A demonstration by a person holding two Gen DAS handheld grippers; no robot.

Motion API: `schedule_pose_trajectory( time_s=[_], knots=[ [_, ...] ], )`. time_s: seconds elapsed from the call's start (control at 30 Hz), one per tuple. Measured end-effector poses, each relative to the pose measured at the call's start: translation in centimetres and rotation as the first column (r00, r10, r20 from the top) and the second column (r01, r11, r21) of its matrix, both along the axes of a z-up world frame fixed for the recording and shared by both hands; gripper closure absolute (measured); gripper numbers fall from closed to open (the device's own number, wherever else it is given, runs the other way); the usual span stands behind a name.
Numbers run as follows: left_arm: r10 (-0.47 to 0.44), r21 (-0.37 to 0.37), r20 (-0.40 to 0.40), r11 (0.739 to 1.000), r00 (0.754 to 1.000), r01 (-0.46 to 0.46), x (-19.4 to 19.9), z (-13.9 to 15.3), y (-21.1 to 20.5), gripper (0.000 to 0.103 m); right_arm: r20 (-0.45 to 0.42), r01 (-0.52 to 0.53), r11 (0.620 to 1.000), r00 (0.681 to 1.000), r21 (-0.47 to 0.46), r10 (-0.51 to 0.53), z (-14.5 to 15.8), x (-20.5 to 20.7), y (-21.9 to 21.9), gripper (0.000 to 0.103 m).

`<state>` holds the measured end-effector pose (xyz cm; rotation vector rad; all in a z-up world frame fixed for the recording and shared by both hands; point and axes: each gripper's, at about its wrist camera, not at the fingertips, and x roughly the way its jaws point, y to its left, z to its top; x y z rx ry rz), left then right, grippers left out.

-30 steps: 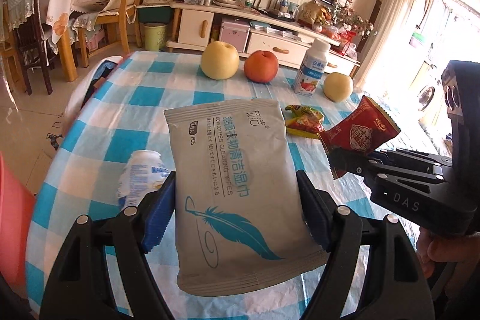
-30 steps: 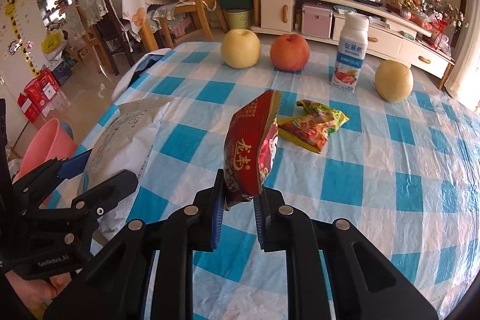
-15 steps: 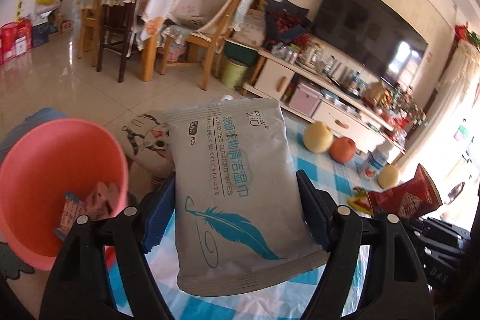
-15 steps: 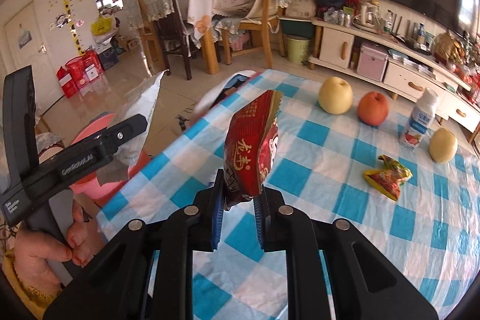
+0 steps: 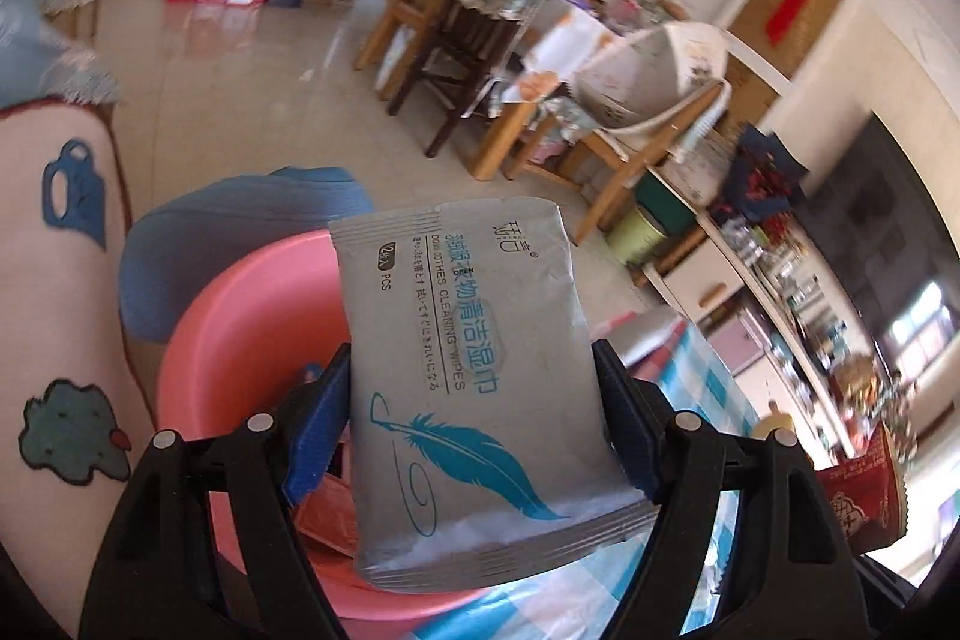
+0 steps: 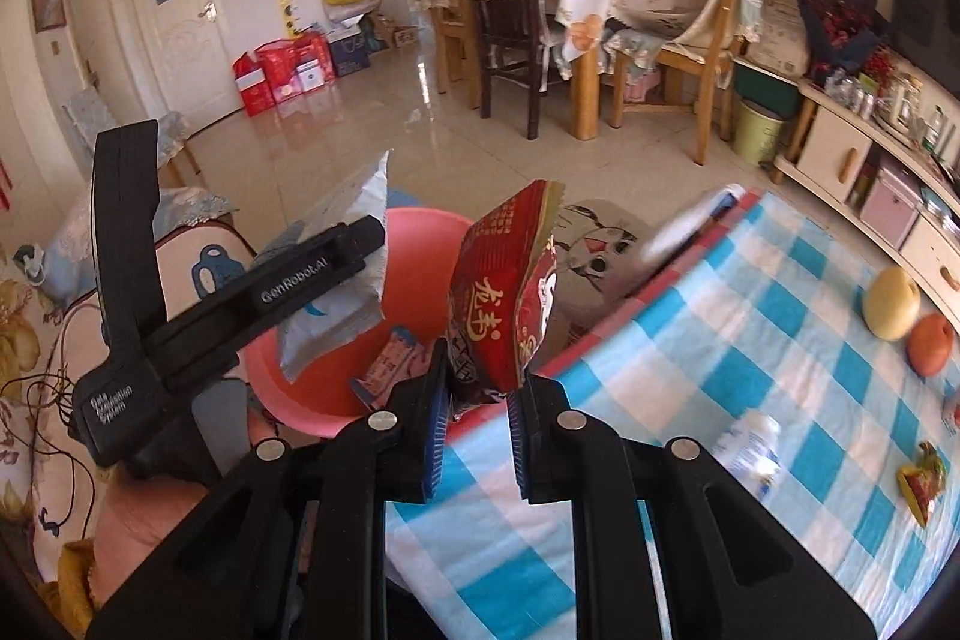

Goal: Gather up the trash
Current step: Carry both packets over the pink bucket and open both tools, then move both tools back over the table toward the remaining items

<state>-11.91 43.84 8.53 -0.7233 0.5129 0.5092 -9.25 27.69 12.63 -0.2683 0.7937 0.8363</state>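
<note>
Left gripper spread wide, clamping the wipes pack over the pink bin; right gripper pinches the red wrapper near the table edge, probably for dropping.

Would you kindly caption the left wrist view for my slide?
Left gripper holds a grey wipes packet above the pink basin.

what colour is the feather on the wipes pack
Teal blue, printed on the grey wipes pack; clearest in the left wrist view.

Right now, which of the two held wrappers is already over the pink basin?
The grey wet-wipes pack in the left gripper hangs over the pink basin. The red snack bag in the right gripper is at the table's edge.
</note>
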Motion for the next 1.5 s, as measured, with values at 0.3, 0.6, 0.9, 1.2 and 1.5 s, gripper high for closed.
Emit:
schedule_pose_trajectory(
  time_s=[0.3,0.6,0.9,1.2,1.5],
  knots=[
    [0.061,-0.043,-0.060,0.997,0.996,-0.064,-0.6,-2.3,4.0,0.026,-0.072,-0.053,0.997,0.996,-0.049,0.049,-3.9,1.4,4.8,0.072],
    [0.040,0.064,-0.026,0.997,0.999,-0.038,-0.8,-0.8,2.3,0.018,-0.024,0.101,0.994,0.995,-0.029,-0.101,-3.2,1.3,-1.8,0.023],
    [-0.099,0.176,0.166,0.982,0.981,0.069,-1.3,2.0,-2.2,0.008,0.032,0.219,0.974,0.976,-0.054,-0.217,-2.0,1.6,-9.8,0.014],
    [-0.274,0.339,0.268,0.924,0.924,0.175,-1.9,4.2,-8.8,0.004,0.114,0.302,0.953,0.947,0.013,-0.302,-0.1,0.6,-16.7,0.011],
    [-0.386,0.436,0.252,0.864,0.887,0.252,-1.8,5.0,-14.4,0.004,0.170,0.342,0.938,0.923,0.050,-0.346,0.4,0.1,-21.8,0.010]
  ],
)
